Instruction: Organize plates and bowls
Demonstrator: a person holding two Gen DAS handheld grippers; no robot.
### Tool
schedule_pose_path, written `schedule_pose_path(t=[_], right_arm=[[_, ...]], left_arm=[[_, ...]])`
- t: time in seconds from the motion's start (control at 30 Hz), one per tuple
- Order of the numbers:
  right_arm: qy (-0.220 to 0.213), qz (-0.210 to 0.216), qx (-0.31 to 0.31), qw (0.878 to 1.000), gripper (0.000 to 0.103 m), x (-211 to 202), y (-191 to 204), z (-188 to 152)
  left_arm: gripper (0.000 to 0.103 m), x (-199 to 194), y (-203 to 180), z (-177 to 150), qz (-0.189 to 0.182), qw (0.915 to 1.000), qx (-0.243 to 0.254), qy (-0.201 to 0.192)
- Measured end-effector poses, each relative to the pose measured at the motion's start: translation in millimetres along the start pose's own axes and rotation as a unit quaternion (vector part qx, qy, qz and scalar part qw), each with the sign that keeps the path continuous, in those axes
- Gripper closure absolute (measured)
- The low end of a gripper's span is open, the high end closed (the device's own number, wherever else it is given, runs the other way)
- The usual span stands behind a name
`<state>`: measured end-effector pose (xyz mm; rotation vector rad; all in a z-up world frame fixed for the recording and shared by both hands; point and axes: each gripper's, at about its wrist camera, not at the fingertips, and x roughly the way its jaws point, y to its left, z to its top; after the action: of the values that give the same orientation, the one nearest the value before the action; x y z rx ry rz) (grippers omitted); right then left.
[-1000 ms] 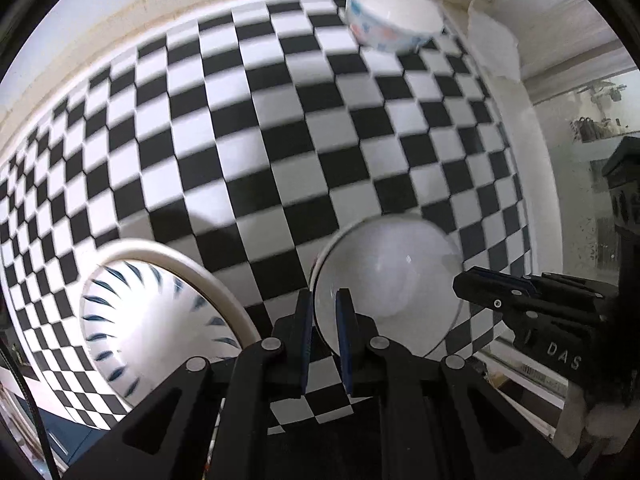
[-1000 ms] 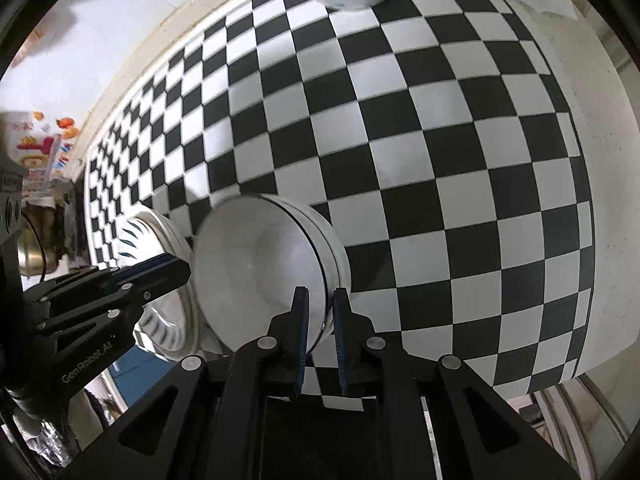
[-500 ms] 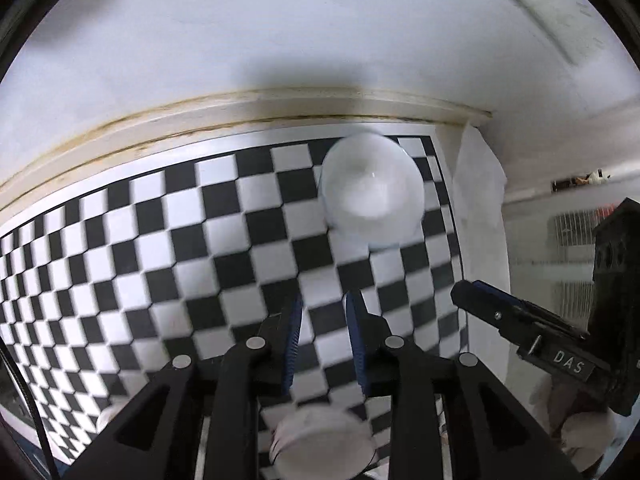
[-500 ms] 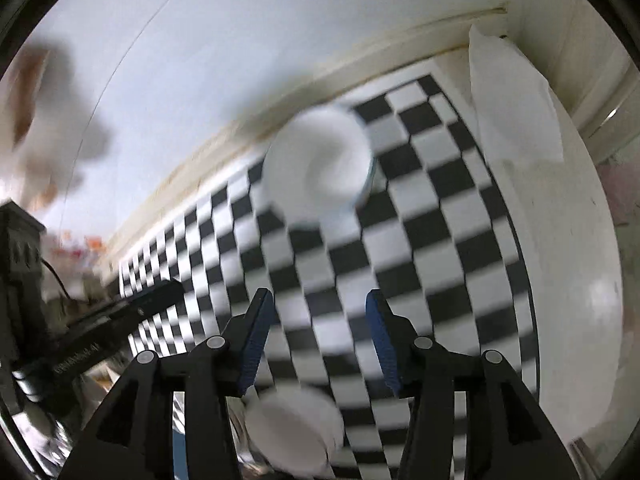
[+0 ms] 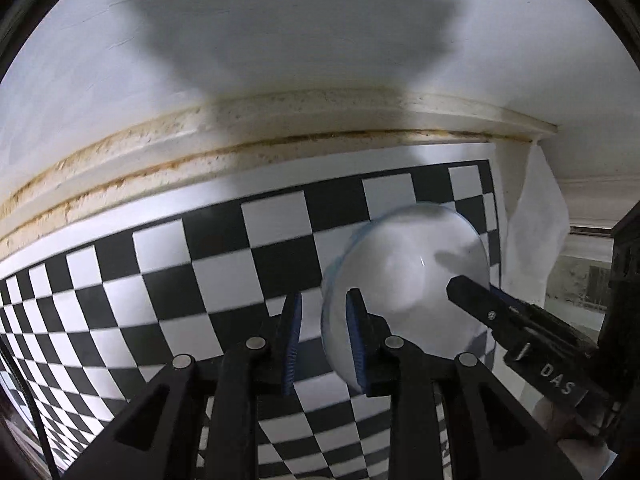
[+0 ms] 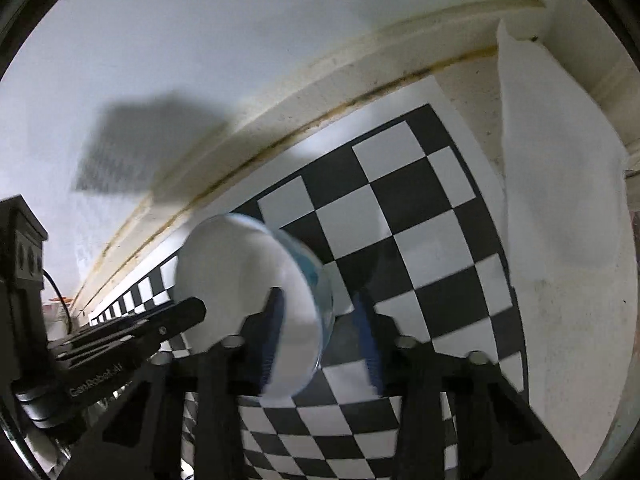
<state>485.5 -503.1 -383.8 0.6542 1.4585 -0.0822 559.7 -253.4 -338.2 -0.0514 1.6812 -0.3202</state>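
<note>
A white bowl with a blue-tinted rim (image 5: 404, 280) sits on the checkered cloth (image 5: 200, 280) near the back right corner; it also shows in the right wrist view (image 6: 248, 280). My left gripper (image 5: 323, 320) is open with its jaws astride the bowl's left rim, right pad inside the bowl. My right gripper (image 6: 318, 320) is open with its jaws astride the bowl's right rim, left finger inside. Each gripper shows in the other's view, the right one (image 5: 520, 332) and the left one (image 6: 120, 336).
A white wall with a stained ledge (image 5: 240, 152) runs close behind the cloth. A white paper towel (image 6: 560, 184) lies at the right edge of the counter. The cloth's right edge (image 6: 472, 152) is close to the bowl.
Both grippers let go of the white plate low on the cloth, opened, and moved forward to the far bowl, which now sits between their jaws.
</note>
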Motion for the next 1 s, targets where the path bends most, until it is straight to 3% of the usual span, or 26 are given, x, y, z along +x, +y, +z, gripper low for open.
schedule_pose_path(t=[0.07, 0.1, 0.33, 0.53, 1.0], right_arm=[[0.011, -0.003, -0.001, 1.000, 0.089, 9.3, 0.1, 2.2], [0.011, -0.008, -0.004, 1.000, 0.091, 11.3, 0.6, 1.8], [0.017, -0.026, -0.027, 0.999, 0.093, 12.7, 7.9, 0.7], [0.015, -0.016, -0.035, 0.999, 0.093, -1.6, 15.3, -14.6], [-0.018, 0.015, -0.083, 0.996, 0.094, -71.9, 53.9, -104.6]], left_arm=[[0.089, 5.4, -0.2, -0.3, 0.004, 1.0000, 0.004, 0.004], [0.092, 8.1, -0.6, 1.6, 0.005, 0.9999, 0.007, 0.005], [0.095, 9.3, -8.0, -13.5, 0.020, 0.9997, 0.017, -0.002], [0.095, -10.8, -15.5, -40.1, 0.020, 0.9993, 0.028, -0.016], [0.095, -107.0, -10.8, -117.9, 0.021, 0.9939, 0.058, -0.091]])
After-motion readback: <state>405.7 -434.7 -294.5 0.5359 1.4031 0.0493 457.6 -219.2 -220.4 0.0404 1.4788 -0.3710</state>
